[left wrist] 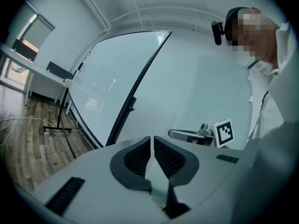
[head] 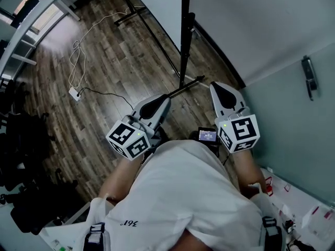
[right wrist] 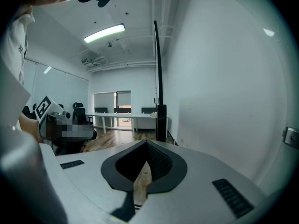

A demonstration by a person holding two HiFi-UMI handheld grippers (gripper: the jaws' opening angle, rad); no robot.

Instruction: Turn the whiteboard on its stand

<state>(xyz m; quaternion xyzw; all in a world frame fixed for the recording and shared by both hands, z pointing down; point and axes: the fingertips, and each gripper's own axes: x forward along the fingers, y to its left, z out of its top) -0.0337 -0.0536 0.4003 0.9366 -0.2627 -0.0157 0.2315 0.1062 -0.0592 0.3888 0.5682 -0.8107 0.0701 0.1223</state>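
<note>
Dark wood-plank floor (head: 110, 51) carries a white cable (head: 76, 45) running to a power strip (head: 75, 93). Pale walls (right wrist: 224, 87), a lit ceiling strip light (right wrist: 104, 32), long white desks (right wrist: 124, 118), black office chairs (head: 21, 161).

Three close views sharing whiteboard (left wrist: 107, 87)

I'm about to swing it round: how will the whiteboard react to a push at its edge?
The whiteboard is a broad, thin, framed panel: probably stiff, though it may wobble. It sits on a slim black stand, so it likely pivots easily. That stand rests on smooth wood floor and might slide.
</note>
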